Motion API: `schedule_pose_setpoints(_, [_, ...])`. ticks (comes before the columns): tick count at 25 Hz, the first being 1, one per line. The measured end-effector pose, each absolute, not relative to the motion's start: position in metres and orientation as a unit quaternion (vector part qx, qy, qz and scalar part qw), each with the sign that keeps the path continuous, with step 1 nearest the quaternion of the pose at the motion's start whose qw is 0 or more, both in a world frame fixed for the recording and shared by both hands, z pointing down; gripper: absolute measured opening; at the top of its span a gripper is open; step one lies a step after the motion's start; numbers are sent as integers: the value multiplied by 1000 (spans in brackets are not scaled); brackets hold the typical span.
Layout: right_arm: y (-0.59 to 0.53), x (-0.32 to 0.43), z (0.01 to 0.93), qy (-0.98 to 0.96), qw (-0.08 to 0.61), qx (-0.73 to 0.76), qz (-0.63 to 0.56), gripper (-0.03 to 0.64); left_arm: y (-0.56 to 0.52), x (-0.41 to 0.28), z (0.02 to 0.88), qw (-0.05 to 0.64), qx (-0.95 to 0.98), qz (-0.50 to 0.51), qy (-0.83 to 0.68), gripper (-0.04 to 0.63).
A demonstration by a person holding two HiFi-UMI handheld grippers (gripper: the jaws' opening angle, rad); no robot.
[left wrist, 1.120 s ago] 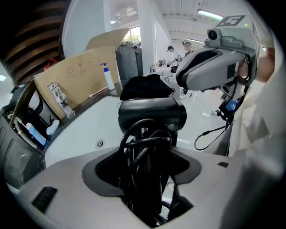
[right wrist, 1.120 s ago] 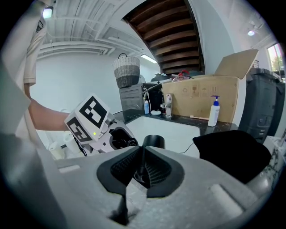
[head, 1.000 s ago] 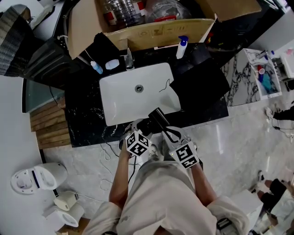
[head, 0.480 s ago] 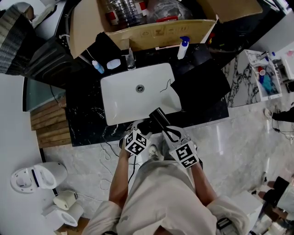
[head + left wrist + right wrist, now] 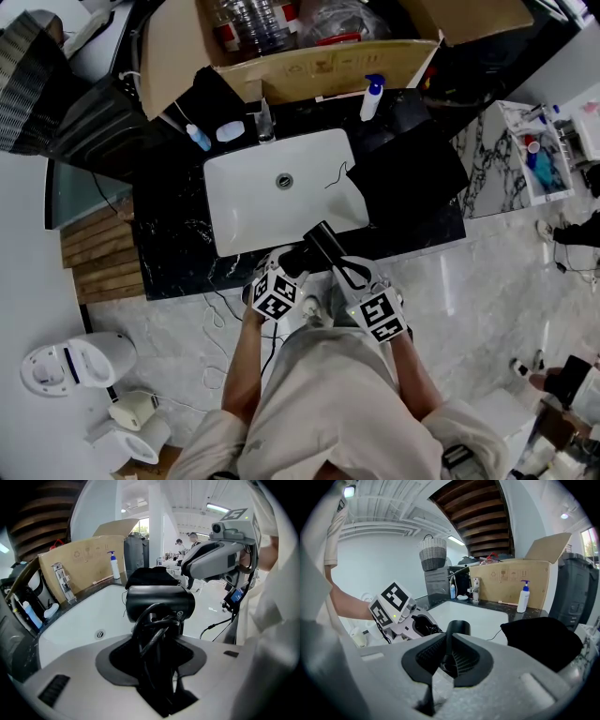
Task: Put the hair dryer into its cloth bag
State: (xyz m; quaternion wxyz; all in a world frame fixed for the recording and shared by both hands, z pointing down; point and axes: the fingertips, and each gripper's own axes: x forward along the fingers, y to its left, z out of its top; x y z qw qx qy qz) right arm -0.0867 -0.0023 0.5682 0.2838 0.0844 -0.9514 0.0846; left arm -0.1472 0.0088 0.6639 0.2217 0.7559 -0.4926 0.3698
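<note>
A black hair dryer (image 5: 322, 239) hangs over the sink's front edge, between my two grippers. Its barrel (image 5: 159, 603) lies crosswise in the left gripper view, and its handle, wrapped in coiled cord (image 5: 154, 639), stands between the jaws of my left gripper (image 5: 157, 637). Those jaws are closing and the pads touch the cord bundle. My right gripper (image 5: 447, 653) is shut on a thin black edge of the dryer (image 5: 457, 627). The black cloth bag (image 5: 408, 173) lies on the counter right of the sink; it also shows in both gripper views (image 5: 150, 577) (image 5: 541, 637).
A white sink (image 5: 272, 202) is set in the dark marble counter (image 5: 178, 248). Behind it stand a tap (image 5: 263, 122), a white spray bottle (image 5: 371, 97), small bottles (image 5: 197, 138) and an open cardboard box (image 5: 309, 66). A cable trails on the floor (image 5: 220, 309).
The left gripper's marker cube has shifted slightly to the left. The hair dryer and the right gripper have stayed where they were.
</note>
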Motion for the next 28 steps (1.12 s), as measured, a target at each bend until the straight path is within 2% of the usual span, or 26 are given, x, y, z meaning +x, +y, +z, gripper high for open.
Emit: schedule_pose_setpoints(28, [-50, -64, 558, -953, 273, 111, 72, 23, 4, -148, 648, 249, 727, 341, -543, 189])
